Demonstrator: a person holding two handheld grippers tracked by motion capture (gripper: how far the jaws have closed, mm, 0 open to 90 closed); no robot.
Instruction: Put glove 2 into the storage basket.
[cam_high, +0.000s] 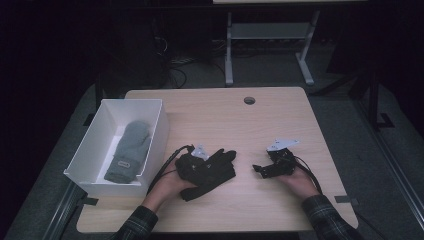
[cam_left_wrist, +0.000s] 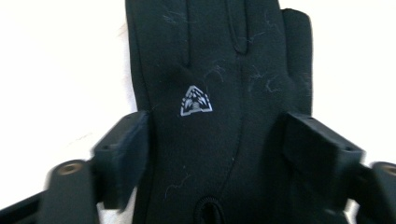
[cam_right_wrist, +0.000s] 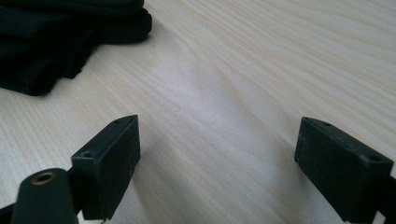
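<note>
While the black glove (cam_high: 212, 170) lies flat on the desk (cam_high: 280, 125) near its front edge, it is straddled by the left gripper (cam_high: 202, 162), held in the person's left hand (cam_high: 167, 187). As seen in the left gripper view, the glove (cam_left_wrist: 219, 93) passes between the 2 fingers (cam_left_wrist: 123, 154), which stand wide at its 2 side edges; whether the pads press on the fabric cannot be told. A small white triangular logo (cam_left_wrist: 196, 101) is printed on the back of the glove. The right gripper (cam_high: 265, 169) is held just above bare desk, apart from the glove, with its fingers (cam_right_wrist: 112, 163) set wide and nothing between them. A white box (cam_high: 95, 150) at the left edge of the desk contains 1 grey mitten (cam_high: 127, 150).
</note>
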